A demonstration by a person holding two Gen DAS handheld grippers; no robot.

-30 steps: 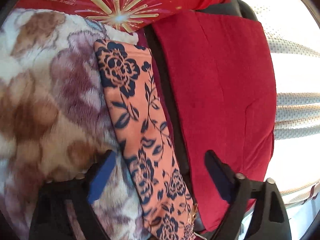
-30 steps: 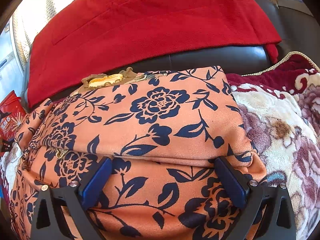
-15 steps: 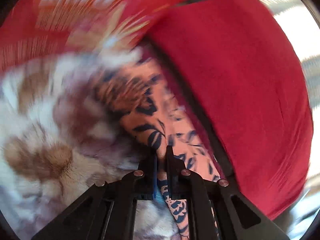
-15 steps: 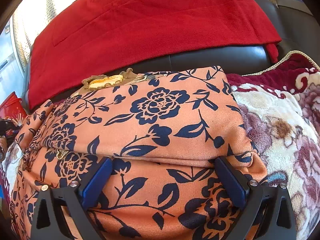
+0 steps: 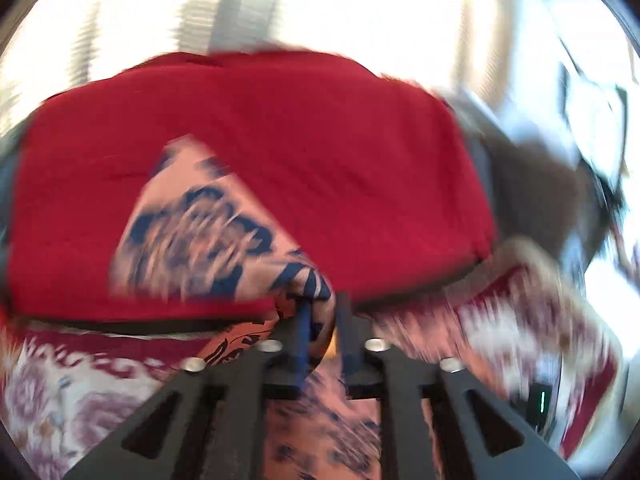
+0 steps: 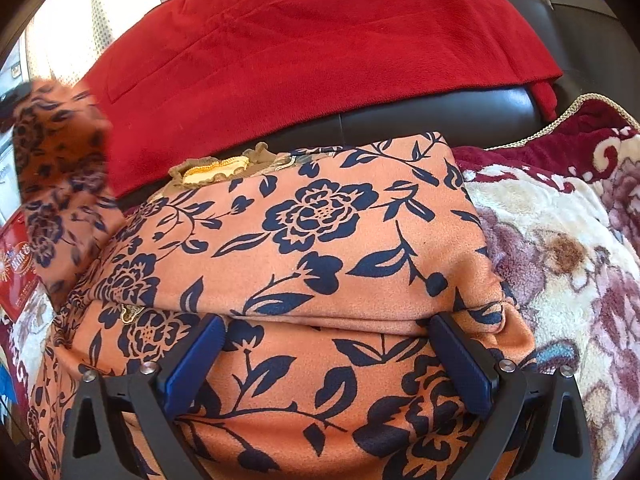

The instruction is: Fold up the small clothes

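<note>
An orange garment with dark blue flowers (image 6: pixel 320 216) lies folded on a sofa, its frilled collar (image 6: pixel 216 168) at the back. My right gripper (image 6: pixel 326 326) hovers open over its near fold, with fingers spread wide and cloth beneath them. At the left, one sleeve (image 6: pixel 60 168) is lifted into the air. In the blurred left wrist view that sleeve (image 5: pixel 192 232) flaps in front of the red blanket. My left gripper (image 5: pixel 324 304) pinches its end, and the narrow jaws are opening with the cloth between them.
A red blanket (image 6: pixel 320 40) drapes over the black leather sofa back (image 6: pixel 440 116). A fleecy flowered blanket (image 6: pixel 560 260) covers the seat to the right. A red printed box (image 6: pixel 16 272) stands at the far left. Bright curtained windows are behind.
My left gripper closed on the sleeve end, then swung up and rolled, lifting the sleeve off the fleecy blanket. The right gripper and the folded body stayed still.
</note>
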